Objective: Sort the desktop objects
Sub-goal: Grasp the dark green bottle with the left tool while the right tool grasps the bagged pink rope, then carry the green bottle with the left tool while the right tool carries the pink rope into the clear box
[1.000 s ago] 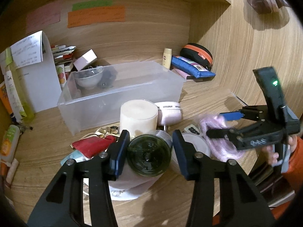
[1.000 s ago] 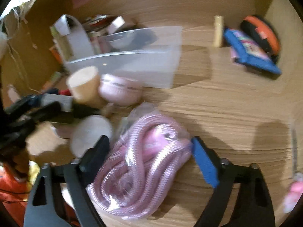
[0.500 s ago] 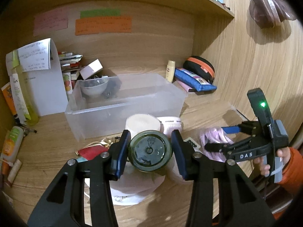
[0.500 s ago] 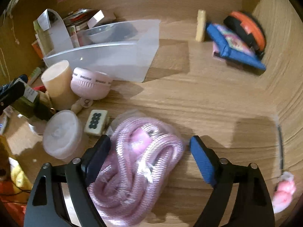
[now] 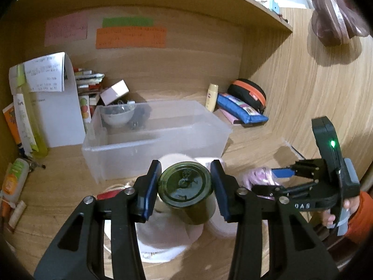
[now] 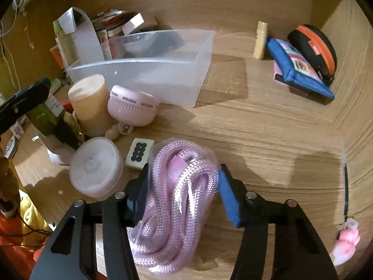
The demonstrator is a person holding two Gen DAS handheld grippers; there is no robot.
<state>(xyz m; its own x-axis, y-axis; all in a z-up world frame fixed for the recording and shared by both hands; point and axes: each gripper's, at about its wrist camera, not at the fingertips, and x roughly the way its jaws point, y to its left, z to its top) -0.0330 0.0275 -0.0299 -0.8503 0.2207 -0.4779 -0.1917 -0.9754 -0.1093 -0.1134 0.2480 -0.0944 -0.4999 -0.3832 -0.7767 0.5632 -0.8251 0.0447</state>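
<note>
Already we have the left gripper clamped on the dark green glass jar, the clear plastic bin lying straight ahead beyond it, while the right gripper pinches the bagged pink rope.

Three paper notes, pink, green and orange, are stuck on the wooden back wall. A receipt is seen curled over a white sheet at the left. A shelf is seen overhead.
</note>
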